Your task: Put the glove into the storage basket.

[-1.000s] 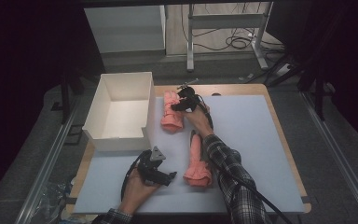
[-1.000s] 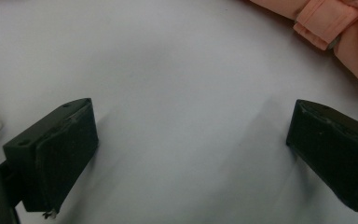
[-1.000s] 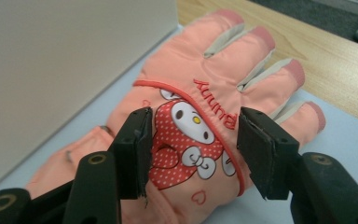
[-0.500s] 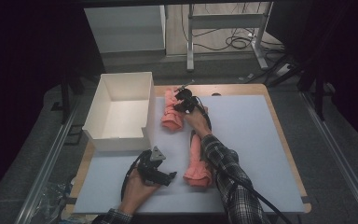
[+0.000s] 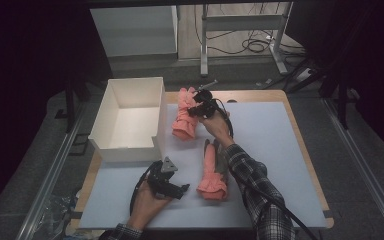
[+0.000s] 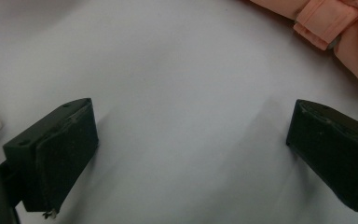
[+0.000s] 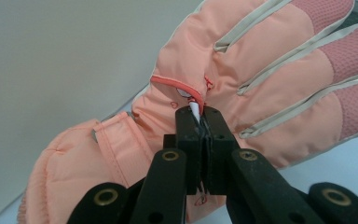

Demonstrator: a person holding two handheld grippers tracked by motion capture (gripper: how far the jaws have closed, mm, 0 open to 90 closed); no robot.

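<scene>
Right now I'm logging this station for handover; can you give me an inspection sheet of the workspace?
Surface: pale mat on a wooden table.
Job's things: far glove beside the white box; near glove lying flat.
Clutter: nothing seen.
Grippers: right gripper shut on the far glove's small tab; left gripper open, over bare mat.
Cables: one trails along the right sleeve.
Surroundings: dark; floor cables beyond the table.

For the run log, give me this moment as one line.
right gripper: shut on far glove | left gripper: open over mat | near glove: on mat | box: empty
</scene>
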